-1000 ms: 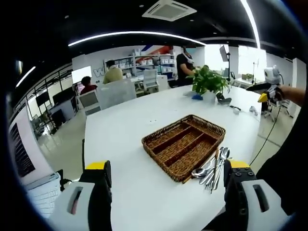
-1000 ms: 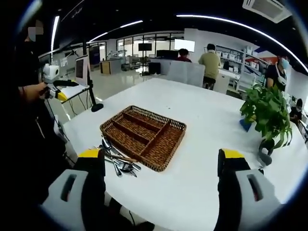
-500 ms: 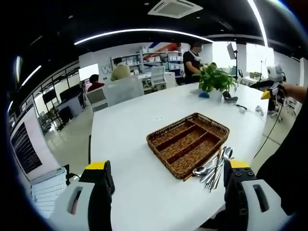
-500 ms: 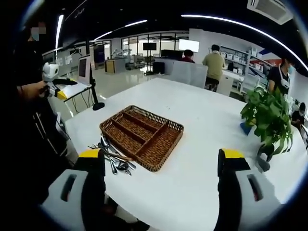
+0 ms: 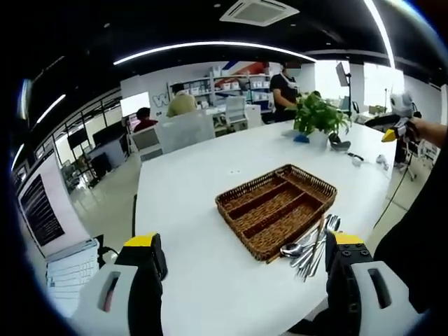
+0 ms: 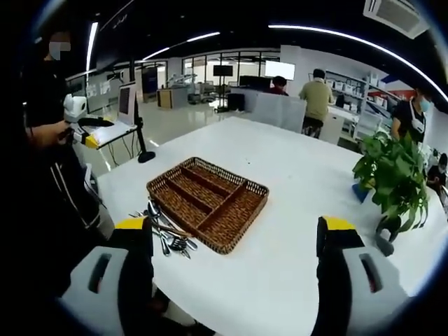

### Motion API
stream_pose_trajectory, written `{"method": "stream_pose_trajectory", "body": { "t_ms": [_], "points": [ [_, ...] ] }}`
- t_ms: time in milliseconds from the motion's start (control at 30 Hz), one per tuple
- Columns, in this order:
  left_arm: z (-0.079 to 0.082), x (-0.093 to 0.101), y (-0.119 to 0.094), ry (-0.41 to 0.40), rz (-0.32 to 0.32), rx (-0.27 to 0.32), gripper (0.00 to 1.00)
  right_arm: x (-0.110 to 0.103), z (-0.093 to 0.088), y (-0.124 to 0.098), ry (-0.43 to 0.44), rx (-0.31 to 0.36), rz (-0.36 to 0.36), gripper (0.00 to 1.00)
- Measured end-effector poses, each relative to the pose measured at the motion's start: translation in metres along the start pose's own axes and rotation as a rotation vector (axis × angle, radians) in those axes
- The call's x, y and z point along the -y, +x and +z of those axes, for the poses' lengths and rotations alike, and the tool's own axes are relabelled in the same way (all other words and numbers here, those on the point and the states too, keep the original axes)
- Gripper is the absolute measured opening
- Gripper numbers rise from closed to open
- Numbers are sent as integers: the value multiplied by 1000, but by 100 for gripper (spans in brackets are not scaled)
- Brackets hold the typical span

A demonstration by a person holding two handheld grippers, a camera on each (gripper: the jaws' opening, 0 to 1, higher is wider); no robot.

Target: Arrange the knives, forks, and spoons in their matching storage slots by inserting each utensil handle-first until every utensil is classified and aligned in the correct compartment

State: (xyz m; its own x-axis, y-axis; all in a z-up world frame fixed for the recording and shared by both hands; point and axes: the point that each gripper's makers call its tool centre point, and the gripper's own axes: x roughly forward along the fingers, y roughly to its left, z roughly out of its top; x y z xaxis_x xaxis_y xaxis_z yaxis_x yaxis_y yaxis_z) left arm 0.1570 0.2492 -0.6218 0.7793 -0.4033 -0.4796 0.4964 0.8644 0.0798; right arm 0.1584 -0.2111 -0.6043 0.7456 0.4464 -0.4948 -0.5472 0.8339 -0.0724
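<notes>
A brown wicker cutlery tray (image 5: 276, 208) with three long slots lies on the white table (image 5: 189, 182); the slots look bare. A heap of metal knives, forks and spoons (image 5: 310, 245) rests on the table against the tray's near edge. My left gripper (image 5: 245, 280) is open, held well above and short of the tray. In the right gripper view the same tray (image 6: 208, 200) and the cutlery heap (image 6: 165, 232) lie ahead and to the left of my open right gripper (image 6: 234, 262). The other gripper (image 5: 393, 130) is at the far right of the left view.
A potted green plant (image 6: 392, 175) stands on the table to the right, also the plant (image 5: 316, 117) at the table's far end. People stand and sit at desks and shelves behind. A person's dark clothing (image 6: 49, 182) borders the table's left edge.
Both cameras drifted slightly, so the tray sits a little differently in each view. The tray and cutlery heap lie where they were; both grippers stay open.
</notes>
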Motion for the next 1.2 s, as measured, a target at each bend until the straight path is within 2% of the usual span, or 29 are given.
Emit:
{"method": "stream_pose_trajectory", "body": {
  "t_ms": [200, 800, 1200],
  "points": [
    [2, 3, 3, 2, -2, -1, 99, 4, -2, 0, -5, -9, 4, 100],
    [5, 4, 4, -1, 11, 9, 99, 7, 8, 3, -29, 1, 22, 100],
    [5, 17, 21, 31, -33, -5, 99, 6, 3, 4, -15, 2, 18, 100]
  ]
}}
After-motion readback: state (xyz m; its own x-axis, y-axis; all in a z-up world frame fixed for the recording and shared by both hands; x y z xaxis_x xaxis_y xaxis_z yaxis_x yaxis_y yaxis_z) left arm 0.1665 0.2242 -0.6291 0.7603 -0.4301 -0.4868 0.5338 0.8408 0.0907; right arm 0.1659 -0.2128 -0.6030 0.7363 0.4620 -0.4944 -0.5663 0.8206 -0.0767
